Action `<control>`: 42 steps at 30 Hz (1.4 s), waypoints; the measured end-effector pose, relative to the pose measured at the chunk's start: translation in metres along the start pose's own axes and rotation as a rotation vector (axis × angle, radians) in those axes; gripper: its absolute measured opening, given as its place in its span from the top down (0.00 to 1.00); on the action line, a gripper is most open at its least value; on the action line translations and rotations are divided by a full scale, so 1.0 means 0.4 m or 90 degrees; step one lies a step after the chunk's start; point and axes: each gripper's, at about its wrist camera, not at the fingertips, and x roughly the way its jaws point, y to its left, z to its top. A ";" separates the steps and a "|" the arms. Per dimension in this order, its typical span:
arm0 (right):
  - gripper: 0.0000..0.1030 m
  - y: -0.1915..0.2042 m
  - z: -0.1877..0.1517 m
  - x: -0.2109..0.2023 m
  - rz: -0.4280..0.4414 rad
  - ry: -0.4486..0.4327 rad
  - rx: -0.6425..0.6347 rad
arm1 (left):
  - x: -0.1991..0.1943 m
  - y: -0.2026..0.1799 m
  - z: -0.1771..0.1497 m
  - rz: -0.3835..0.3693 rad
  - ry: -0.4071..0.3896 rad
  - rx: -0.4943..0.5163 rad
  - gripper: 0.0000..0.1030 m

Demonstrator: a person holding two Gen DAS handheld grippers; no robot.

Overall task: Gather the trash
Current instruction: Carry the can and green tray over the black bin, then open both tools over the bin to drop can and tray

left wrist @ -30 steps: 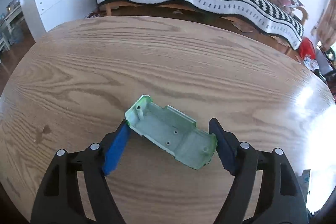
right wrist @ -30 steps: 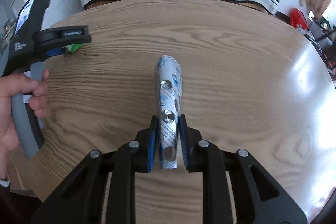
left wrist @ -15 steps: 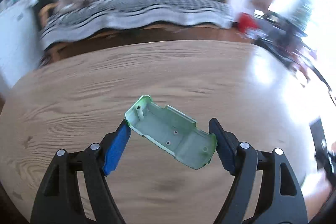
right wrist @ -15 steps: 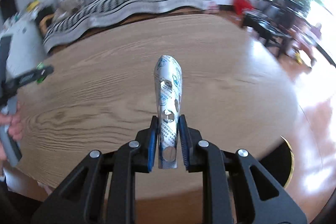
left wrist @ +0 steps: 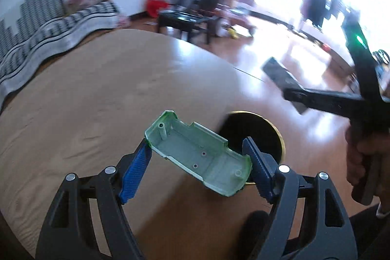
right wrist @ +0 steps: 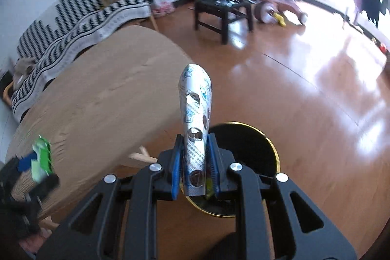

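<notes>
a pale green moulded plastic shell [left wrist: 198, 154], hollow with screw posts, is pinched endwise in the left gripper [left wrist: 197, 162] over the oak-grain table [left wrist: 97, 101] edge; the right gripper [right wrist: 195, 167] clamps a punched silver blister strip [right wrist: 196, 123] above a black, gold-rimmed bin [right wrist: 268, 150], seemingly round

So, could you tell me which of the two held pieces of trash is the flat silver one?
It is the empty blister pack, clamped upright in the right gripper over the black bin. The left gripper holds a pale green plastic shell, a hollow tray-like piece.
</notes>
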 end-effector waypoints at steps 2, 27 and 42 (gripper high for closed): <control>0.80 -0.034 -0.001 0.006 0.000 0.009 0.013 | 0.045 -0.065 0.002 -0.030 0.014 0.017 0.27; 0.80 -0.167 -0.017 0.154 -0.019 0.128 0.057 | 0.348 -0.216 -0.011 -0.095 0.108 0.067 0.27; 0.38 -0.186 0.022 0.131 -0.030 0.083 0.082 | 0.356 -0.227 0.003 -0.102 0.084 0.061 0.16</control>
